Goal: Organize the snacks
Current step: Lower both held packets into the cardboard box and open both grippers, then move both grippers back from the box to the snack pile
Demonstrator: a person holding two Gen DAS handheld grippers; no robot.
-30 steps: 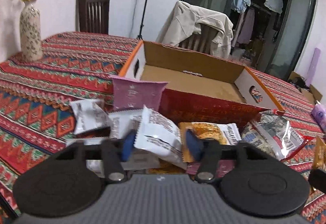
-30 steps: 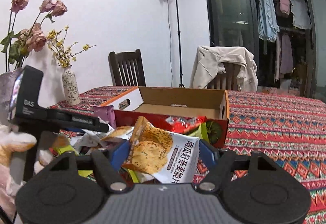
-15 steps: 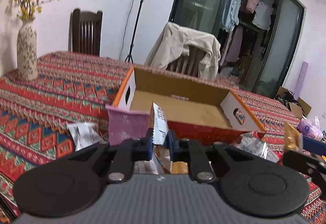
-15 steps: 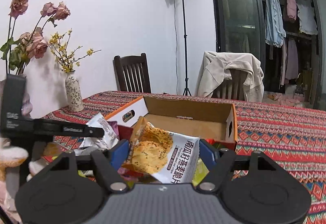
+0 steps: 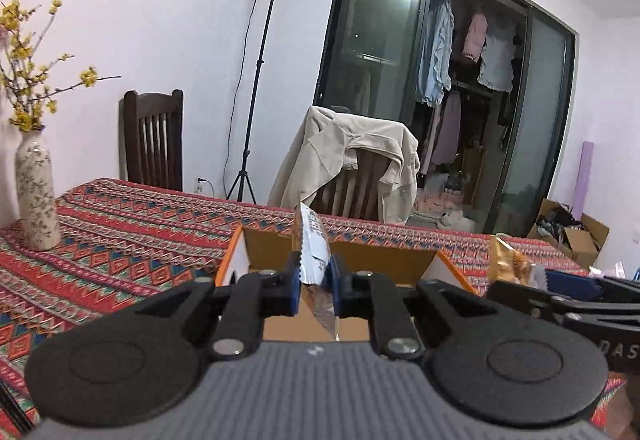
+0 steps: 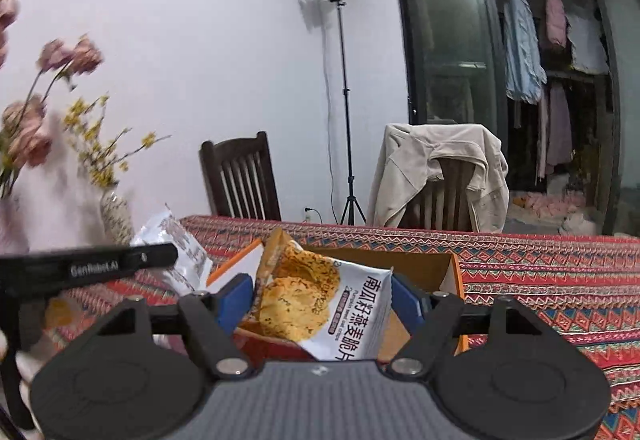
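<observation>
While gripped, cracker packet (image 6: 320, 304) reads "Pumpkin seed" | black bar (image 6: 88, 264): "GenRobot.AI"

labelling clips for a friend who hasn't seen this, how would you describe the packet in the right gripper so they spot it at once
On the patterned red tablecloth stands an open cardboard box with orange edges. Just in front of it, the right gripper holds a crisp packet between its blue pads. Unlike the plain silvery-white packet in the other gripper, it shows golden round crackers and a column of black Chinese characters.

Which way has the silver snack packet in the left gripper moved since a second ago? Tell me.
Yes, upward: the silver snack packet, clamped in the left gripper, was down in the pile before the cardboard box; now its top clears the box's far wall.
</observation>
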